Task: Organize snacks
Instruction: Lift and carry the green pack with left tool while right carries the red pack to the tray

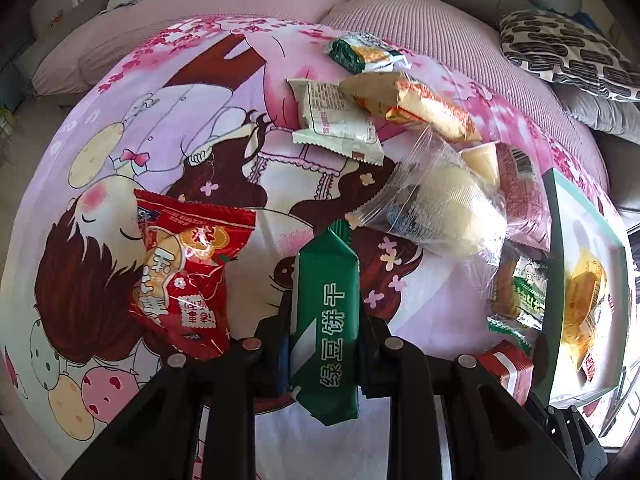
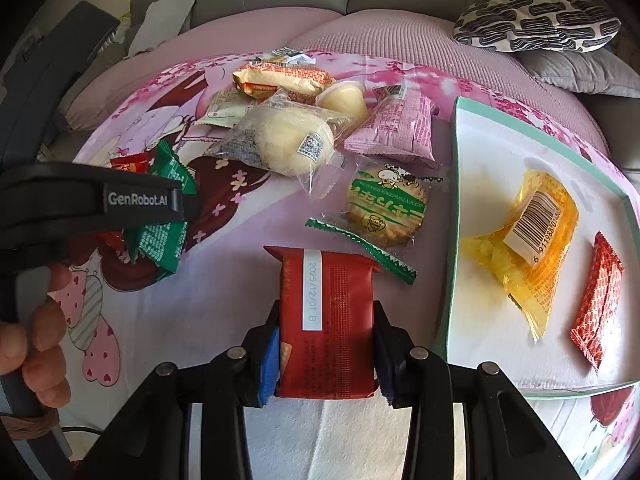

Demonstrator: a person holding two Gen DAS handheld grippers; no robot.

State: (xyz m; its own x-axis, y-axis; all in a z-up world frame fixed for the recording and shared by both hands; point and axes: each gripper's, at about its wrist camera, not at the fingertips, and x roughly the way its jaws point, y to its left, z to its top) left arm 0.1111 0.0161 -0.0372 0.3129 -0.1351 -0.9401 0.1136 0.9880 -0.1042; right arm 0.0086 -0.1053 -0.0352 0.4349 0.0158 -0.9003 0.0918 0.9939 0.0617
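My left gripper [image 1: 325, 336] is shut on a long green biscuit pack [image 1: 326, 320], held lengthwise above the cartoon-print sheet [image 1: 168, 120]. A red snack bag [image 1: 188, 272] lies just left of it. My right gripper [image 2: 325, 344] is shut on a dark red snack pack [image 2: 326, 320], close to the white tray [image 2: 496, 152] with a teal rim on its right. The tray holds a yellow packet [image 2: 524, 240] and a red packet [image 2: 598, 300]. In the right wrist view the left gripper [image 2: 182, 216], with a person's hand [image 2: 36, 344] behind it, holds the green pack [image 2: 164, 236] at the left.
Several loose snacks lie in a heap behind the grippers: a clear-wrapped bun [image 2: 280, 144], a pink pack [image 2: 396, 128], a round cookie pack [image 2: 384, 208], a jelly cup [image 2: 344, 100] and a gold-orange pack [image 2: 280, 78]. A patterned cushion [image 2: 536, 20] sits far right.
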